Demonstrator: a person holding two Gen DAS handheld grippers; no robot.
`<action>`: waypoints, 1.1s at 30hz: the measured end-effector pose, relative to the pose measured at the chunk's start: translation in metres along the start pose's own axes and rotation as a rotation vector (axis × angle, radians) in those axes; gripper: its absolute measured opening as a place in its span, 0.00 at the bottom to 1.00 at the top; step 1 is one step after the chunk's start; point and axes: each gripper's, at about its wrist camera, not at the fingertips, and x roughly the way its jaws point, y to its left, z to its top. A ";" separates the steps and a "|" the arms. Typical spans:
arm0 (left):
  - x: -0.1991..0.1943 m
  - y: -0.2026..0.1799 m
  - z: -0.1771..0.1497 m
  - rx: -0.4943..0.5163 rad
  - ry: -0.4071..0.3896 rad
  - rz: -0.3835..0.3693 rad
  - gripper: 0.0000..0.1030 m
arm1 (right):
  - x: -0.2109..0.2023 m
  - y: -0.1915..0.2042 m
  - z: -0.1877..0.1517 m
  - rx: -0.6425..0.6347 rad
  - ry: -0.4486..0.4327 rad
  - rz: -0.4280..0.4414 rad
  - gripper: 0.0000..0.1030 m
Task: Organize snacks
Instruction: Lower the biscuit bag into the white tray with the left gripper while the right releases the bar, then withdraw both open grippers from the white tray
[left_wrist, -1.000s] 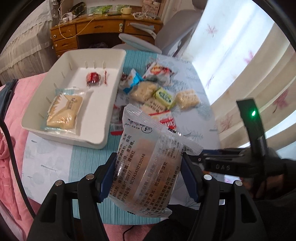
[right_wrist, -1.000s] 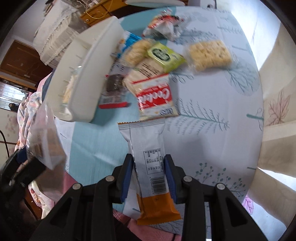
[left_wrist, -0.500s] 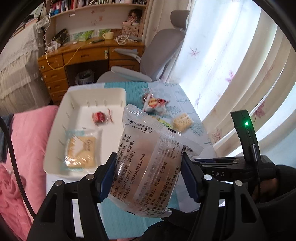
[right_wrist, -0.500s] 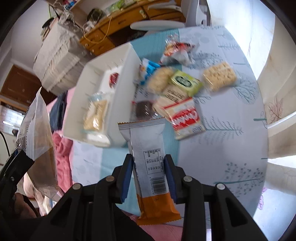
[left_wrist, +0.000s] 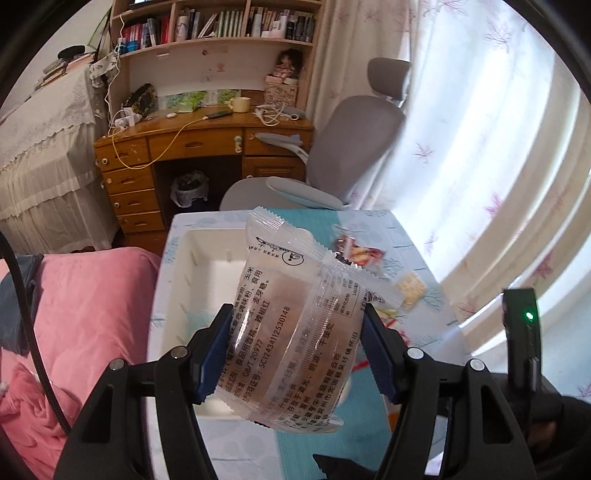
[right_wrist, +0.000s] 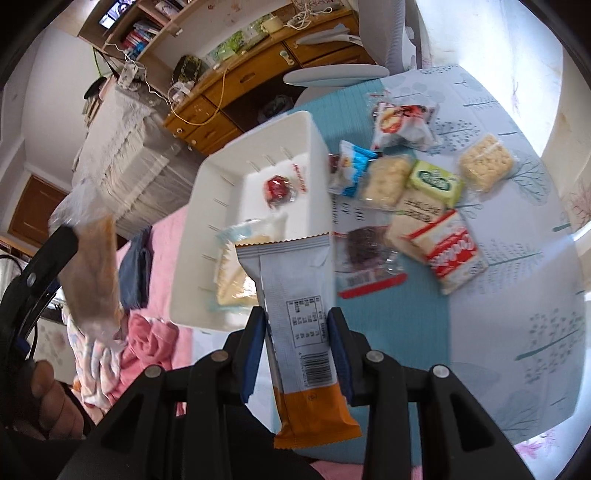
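Observation:
My left gripper (left_wrist: 295, 347) is shut on a clear packet with a brown cake (left_wrist: 295, 328), held in the air above the near end of the white tray (left_wrist: 184, 266). In the right wrist view that packet (right_wrist: 92, 273) shows at the far left. My right gripper (right_wrist: 295, 343) is shut on a long grey and orange snack bar (right_wrist: 295, 306), raised over the table near the tray's (right_wrist: 207, 192) front corner. In the tray lie a red wrapped sweet (right_wrist: 277, 188) and a pale biscuit packet (right_wrist: 232, 273). Several loose snacks (right_wrist: 424, 206) lie on the tablecloth right of the tray.
A wooden desk (left_wrist: 177, 147) with drawers, a bookshelf and a grey office chair (left_wrist: 354, 147) stand behind the table. A pink blanket (left_wrist: 85, 317) lies left of the table. Curtains (left_wrist: 498, 166) hang on the right. A hand (right_wrist: 44, 402) grips the left tool.
Both grippers have risen and drawn back from the table, still holding their packets. The tray and loose snacks now look smaller and farther, and more of the room shows.

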 end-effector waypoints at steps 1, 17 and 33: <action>0.002 0.006 0.002 0.003 0.008 0.002 0.63 | 0.003 0.004 0.000 0.004 -0.006 0.007 0.34; 0.045 0.066 0.015 -0.020 0.157 0.044 0.66 | 0.046 0.064 -0.004 0.009 -0.047 0.091 0.34; 0.039 0.067 -0.005 -0.072 0.182 0.001 0.85 | 0.046 0.065 -0.020 0.005 -0.002 0.015 0.76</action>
